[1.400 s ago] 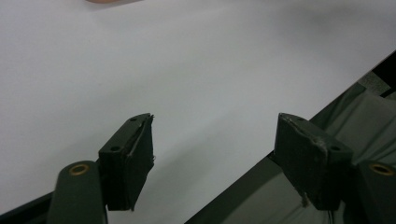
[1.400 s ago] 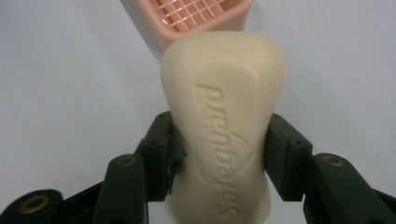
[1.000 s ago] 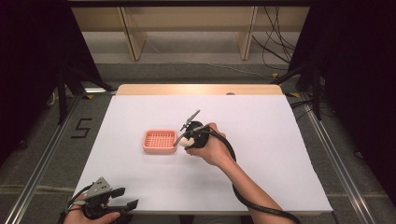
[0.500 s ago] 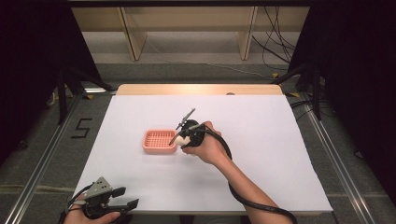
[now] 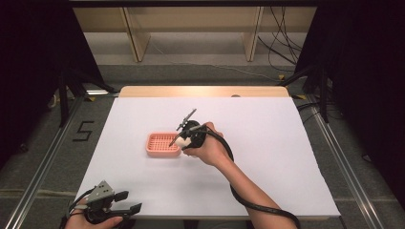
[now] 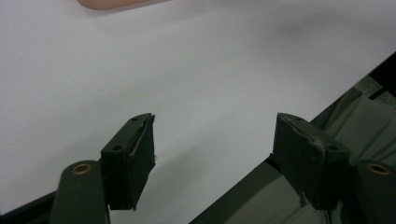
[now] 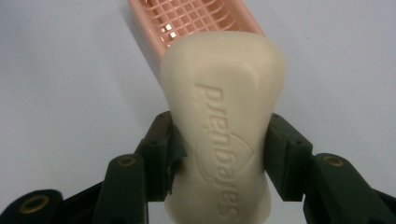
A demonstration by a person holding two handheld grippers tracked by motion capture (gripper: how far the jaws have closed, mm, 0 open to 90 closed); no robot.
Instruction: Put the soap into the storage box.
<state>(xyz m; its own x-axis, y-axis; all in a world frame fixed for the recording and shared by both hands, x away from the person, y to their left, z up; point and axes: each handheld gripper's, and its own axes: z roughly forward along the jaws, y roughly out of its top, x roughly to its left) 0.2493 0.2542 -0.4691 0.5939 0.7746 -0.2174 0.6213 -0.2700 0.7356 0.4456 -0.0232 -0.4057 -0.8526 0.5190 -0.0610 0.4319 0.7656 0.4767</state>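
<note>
Since a second ago, the right tool [image 5: 182, 141] has edged left, clamping the soap [image 7: 223, 135] beside the tray [image 5: 161, 144]. Next step, I judge: lower it in, then release. Left tool [image 5: 125, 204] rests wide at the counter [image 5: 286, 157] edge.

A lab or recording studio set up for capturing manipulation work is suggested, not a home. A table [image 5: 267, 157] covered with a plain white sheet is placed between two metal floor rails [image 5: 45, 162], and the floor is laid with grey carpet [image 5: 28, 176]. A number five [image 5: 83, 130] is marked in black tape on the floor beside the left rail. The area is enclosed on both sides by black curtains [image 5: 363, 71], and loose cables [image 5: 282, 33] are left trailing near the far right. Bare wooden shelving [image 5: 191, 24] is seen along the back. Instrumented handheld tools with trailing cords are used at the table.
</note>
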